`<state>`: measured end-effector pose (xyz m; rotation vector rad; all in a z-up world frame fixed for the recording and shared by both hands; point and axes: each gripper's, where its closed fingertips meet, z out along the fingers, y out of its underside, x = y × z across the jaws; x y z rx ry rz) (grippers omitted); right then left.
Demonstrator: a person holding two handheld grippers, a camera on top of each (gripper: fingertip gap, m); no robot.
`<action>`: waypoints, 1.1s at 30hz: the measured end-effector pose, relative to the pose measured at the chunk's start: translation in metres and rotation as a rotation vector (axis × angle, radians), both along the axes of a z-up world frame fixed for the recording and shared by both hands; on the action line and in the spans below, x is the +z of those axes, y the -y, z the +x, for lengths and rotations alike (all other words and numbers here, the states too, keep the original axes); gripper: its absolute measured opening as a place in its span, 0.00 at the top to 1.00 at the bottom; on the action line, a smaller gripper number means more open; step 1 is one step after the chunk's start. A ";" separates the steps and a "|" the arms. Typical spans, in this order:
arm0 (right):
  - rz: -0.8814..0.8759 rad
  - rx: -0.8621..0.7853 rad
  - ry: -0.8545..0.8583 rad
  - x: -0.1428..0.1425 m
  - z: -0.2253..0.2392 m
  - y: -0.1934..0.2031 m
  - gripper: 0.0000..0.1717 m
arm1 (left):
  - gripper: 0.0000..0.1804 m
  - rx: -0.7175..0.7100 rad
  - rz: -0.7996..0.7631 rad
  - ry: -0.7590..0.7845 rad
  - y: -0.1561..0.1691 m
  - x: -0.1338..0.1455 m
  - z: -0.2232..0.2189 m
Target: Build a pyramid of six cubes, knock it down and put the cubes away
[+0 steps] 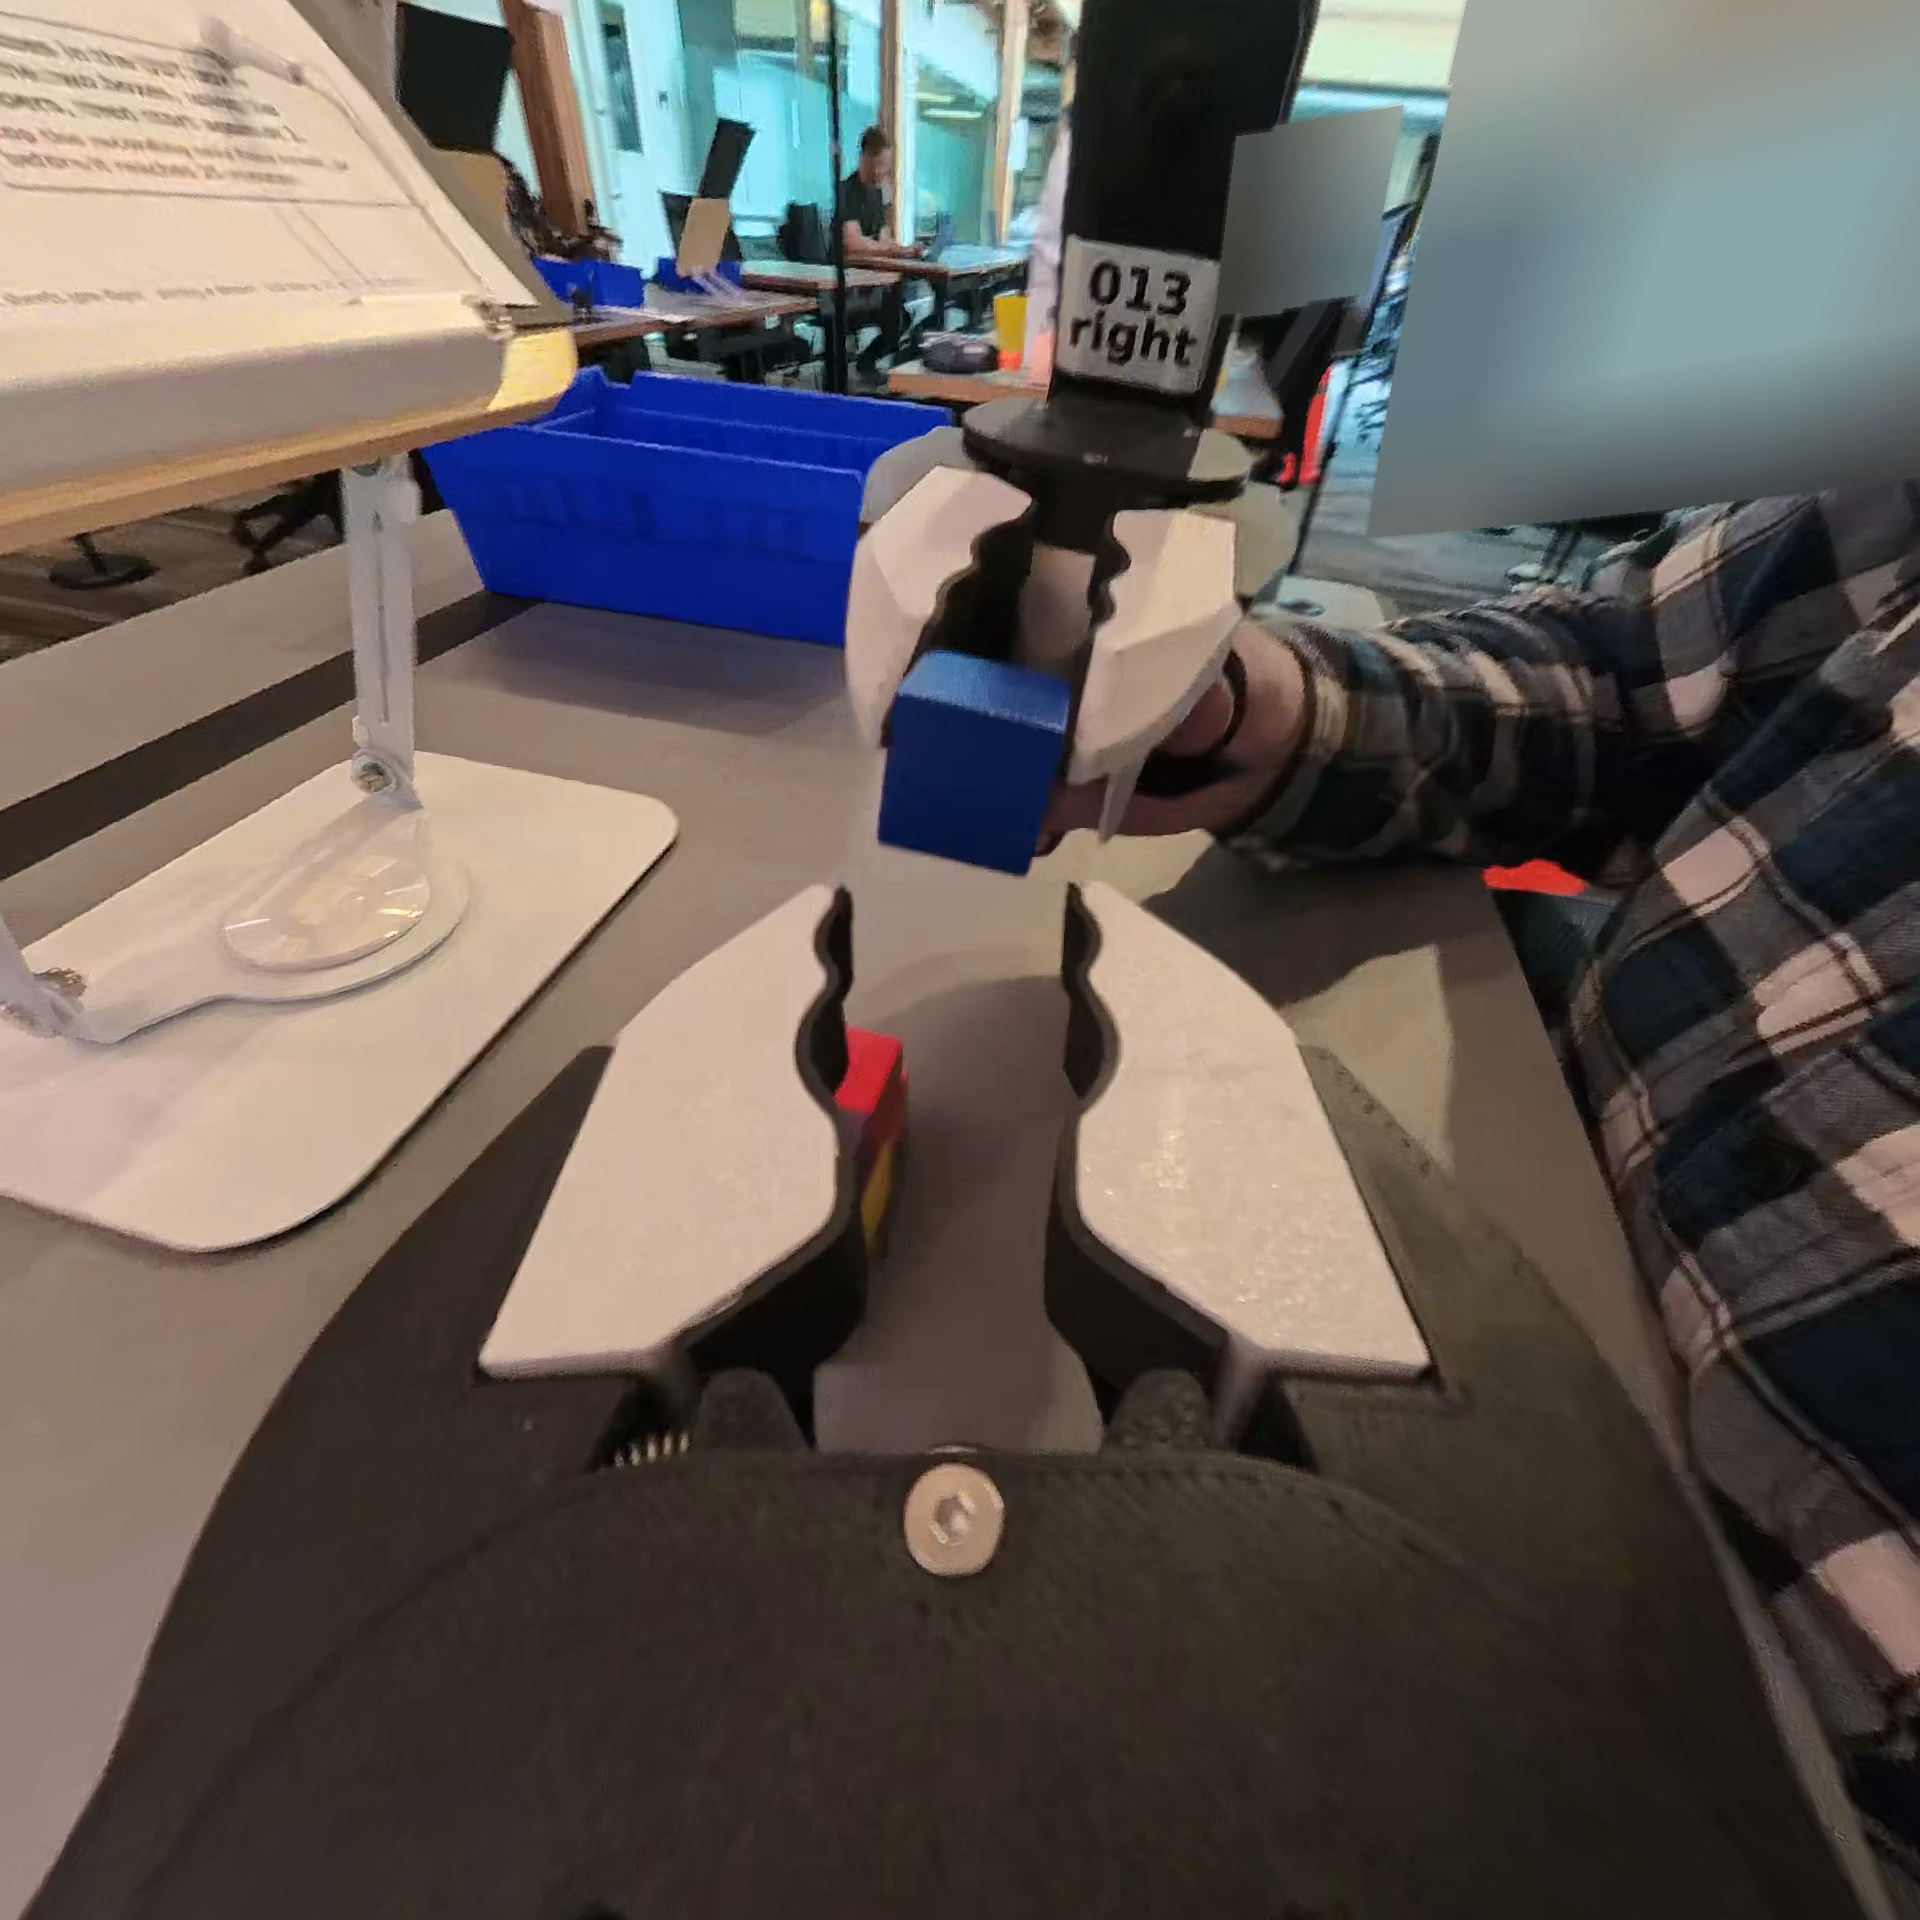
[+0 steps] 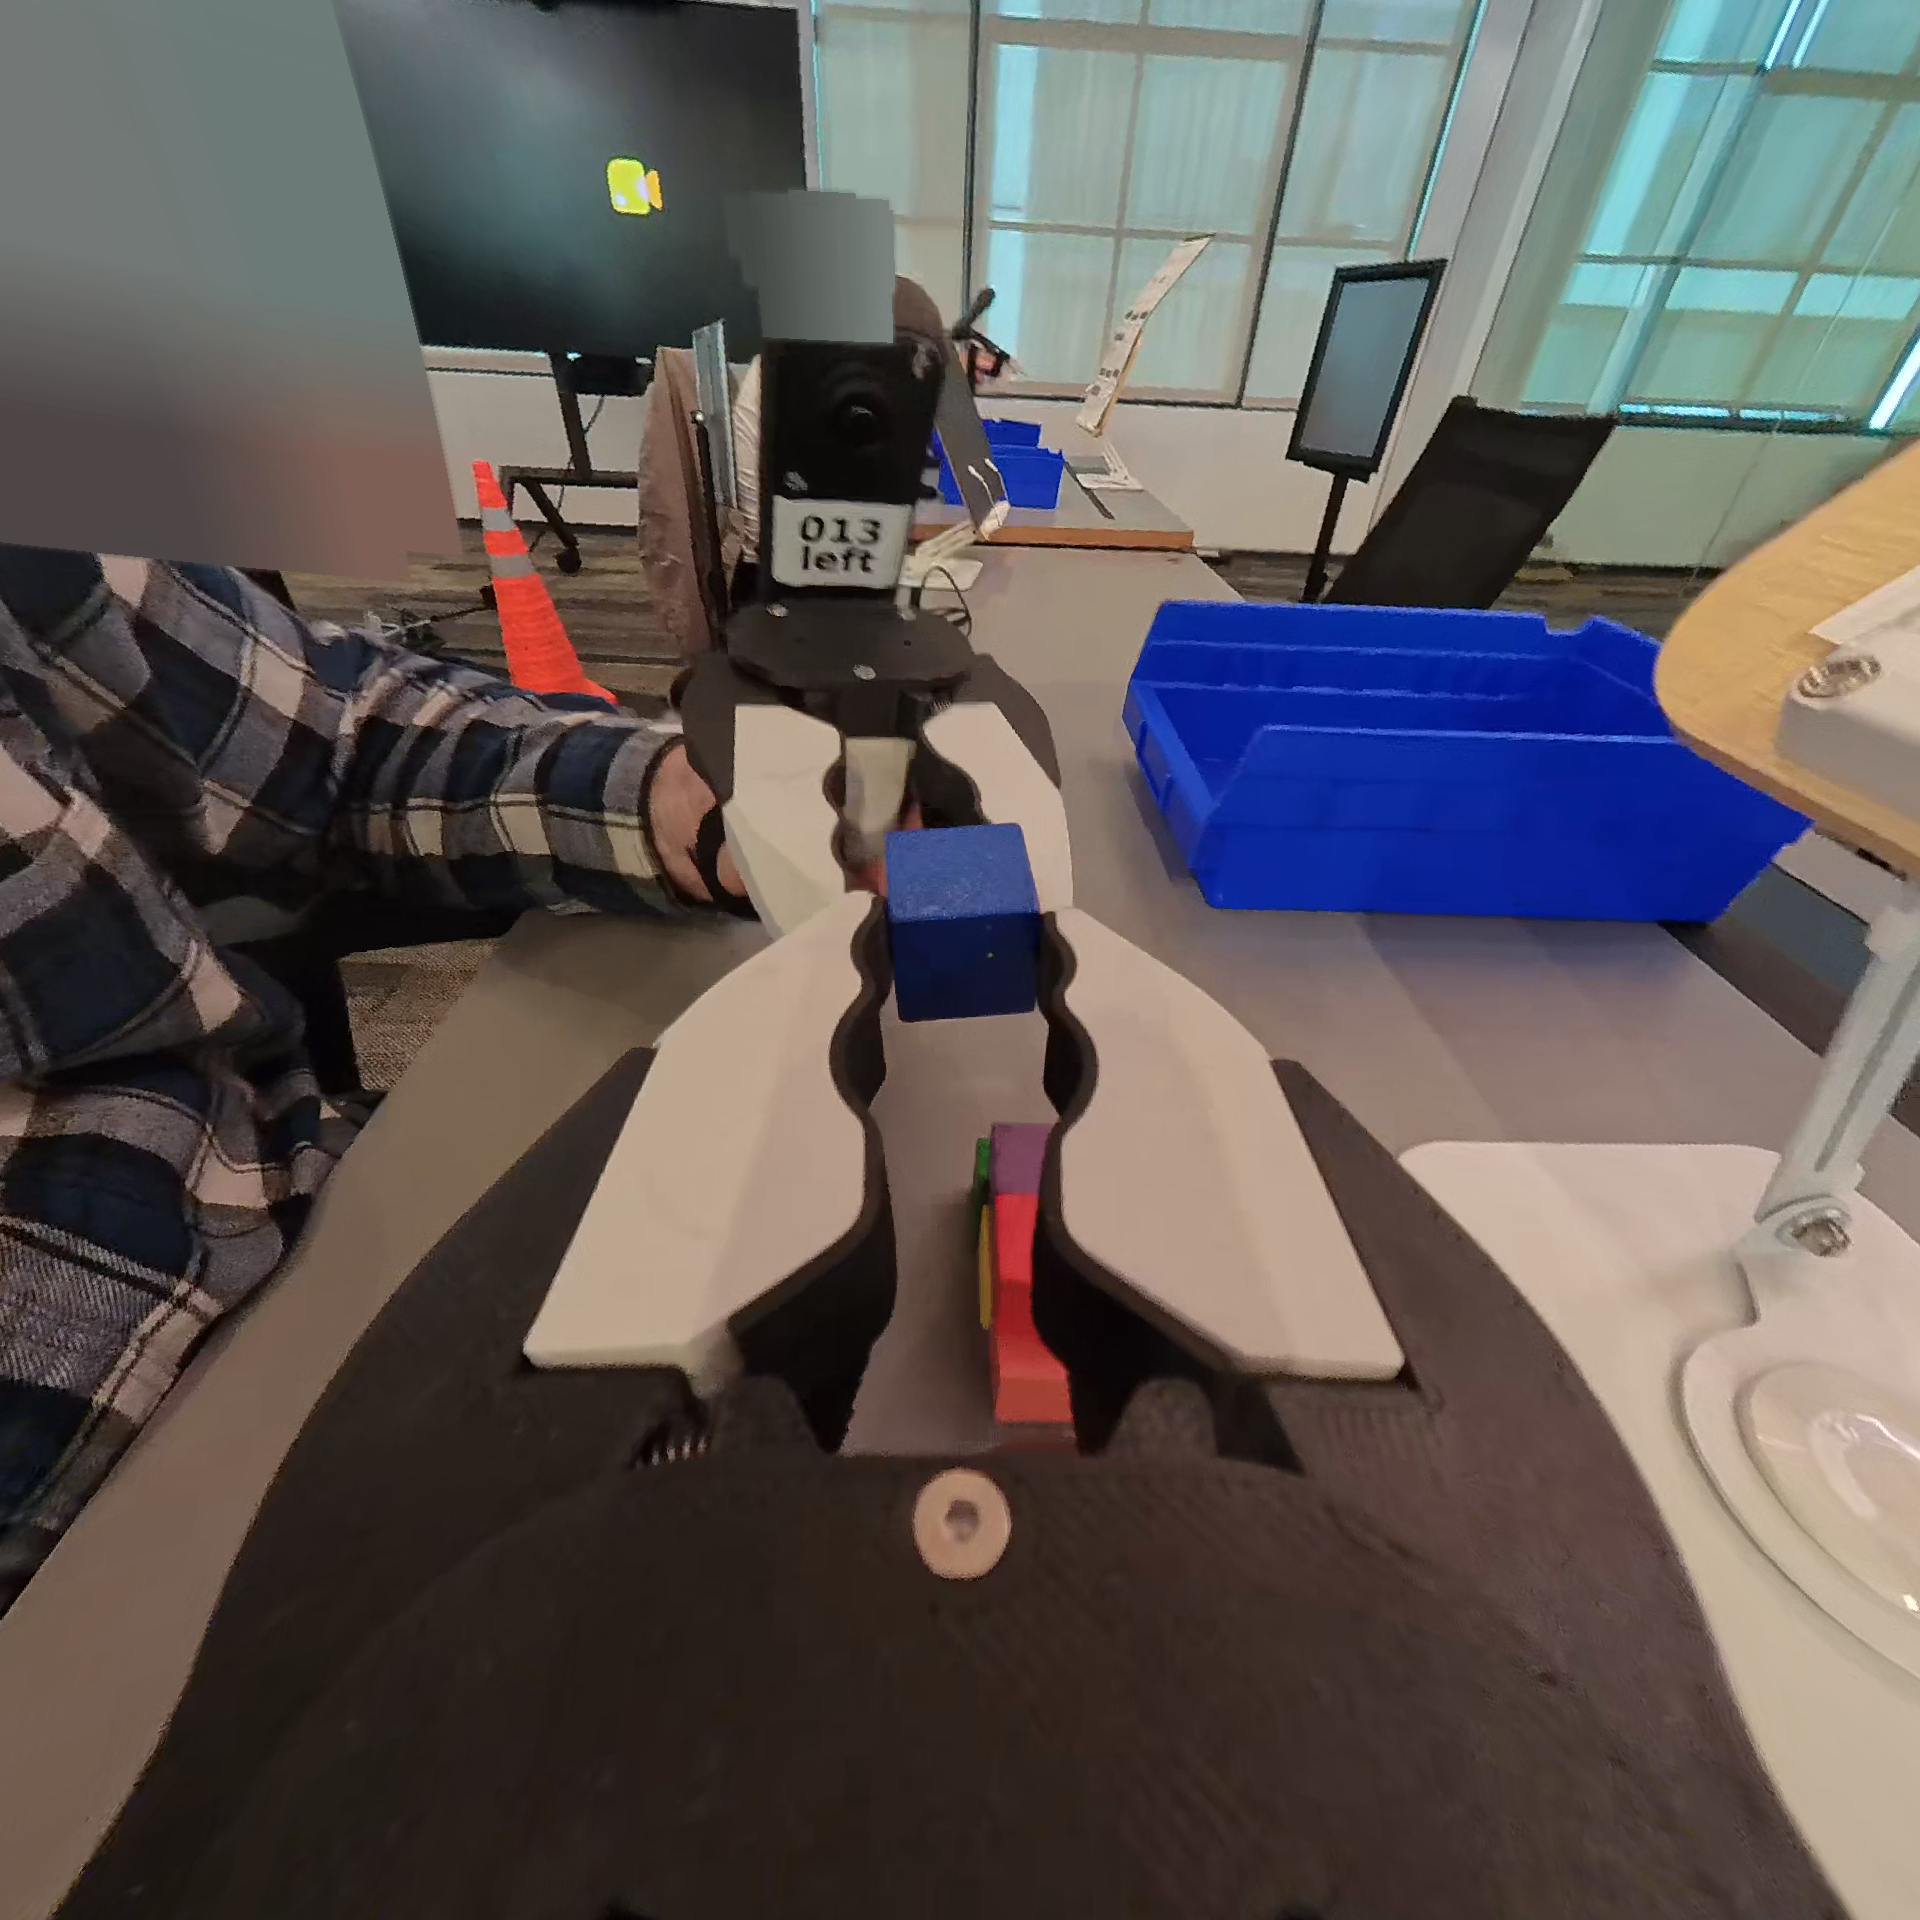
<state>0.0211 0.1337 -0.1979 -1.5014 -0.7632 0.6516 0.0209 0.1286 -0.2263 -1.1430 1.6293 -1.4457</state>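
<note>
Below both grippers, on the grey tabletop (image 2: 1299,1039), a stack of small painted wooden cubes (image 2: 1018,1247) stands, red and purple faces visible. Left gripper (image 1: 956,914) is spread, nothing between its pads. Right gripper (image 2: 961,956) pinches a solid blue wooden cube (image 2: 961,935), raised clear above the stack. Beyond sits a blue plastic storage bin (image 2: 1455,821).
</note>
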 end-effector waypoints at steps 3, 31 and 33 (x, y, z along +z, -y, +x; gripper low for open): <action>-0.077 -0.029 0.019 -0.016 0.010 -0.009 0.84 | 0.78 0.080 0.073 -0.019 -0.025 -0.006 -0.012; -0.267 -0.051 0.131 -0.081 0.013 -0.026 0.84 | 0.84 0.156 0.056 -0.056 -0.062 -0.027 -0.026; -0.270 -0.047 0.129 -0.081 0.012 -0.026 0.81 | 0.84 0.155 0.056 -0.057 -0.062 -0.028 -0.026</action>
